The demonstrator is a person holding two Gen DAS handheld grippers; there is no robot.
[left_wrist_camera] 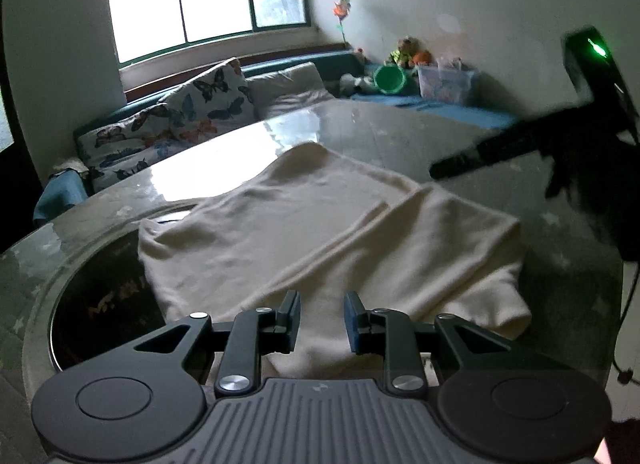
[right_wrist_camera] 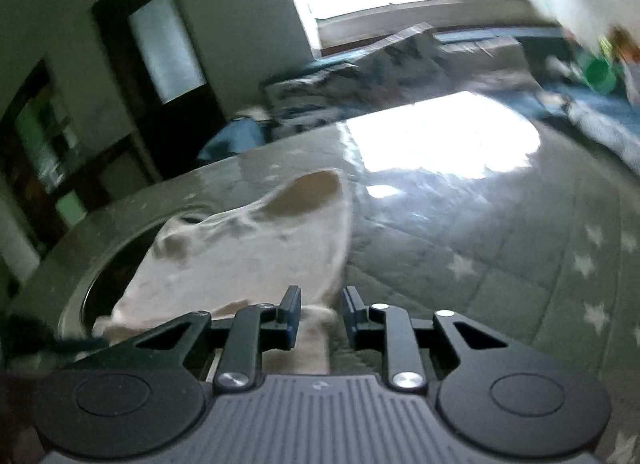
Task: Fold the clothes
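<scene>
Hovering low over the near hem of a cream, soft knit garment [left_wrist_camera: 320, 232], the left gripper [left_wrist_camera: 322, 318] has its jaws parted w/ a clear gap, nothing between the blue pads, cloth lying flat under them. Garment is spread on the glossy grey, star-patterned round tabletop [left_wrist_camera: 420, 136], folded partway: a long doubled edge runs diagonally across the middle, right part bunched thicker toward the near-right corner. Its left edge overlaps a dark round inset [left_wrist_camera: 104, 296] in the tabletop. In the right wrist view, the right gripper [right_wrist_camera: 321, 318] is likewise parted, approx the same gap; a strip of the cream garment [right_wrist_camera: 248, 252] passes below and between the fingers, but the pads aren't closed on it. That view is motion-blurred, so cloth detail is poor; garment sits left of centre, bare tabletop [right_wrist_camera: 500, 244] w/ white stars to the right. From the left wrist view, the right gripper's dark body [left_wrist_camera: 560, 136] shows at far right, above the tabletop, green light on its housing, blurred. Beyond the tabletop: butterfly-print cushions [left_wrist_camera: 192, 108] on a blue-covered bench [left_wrist_camera: 460, 104], a green bowl-shaped thing [left_wrist_camera: 390, 79], a clear plastic box [left_wrist_camera: 446, 82], plush toys [left_wrist_camera: 410, 51] in the corner, then a bright window [left_wrist_camera: 200, 0].
</scene>
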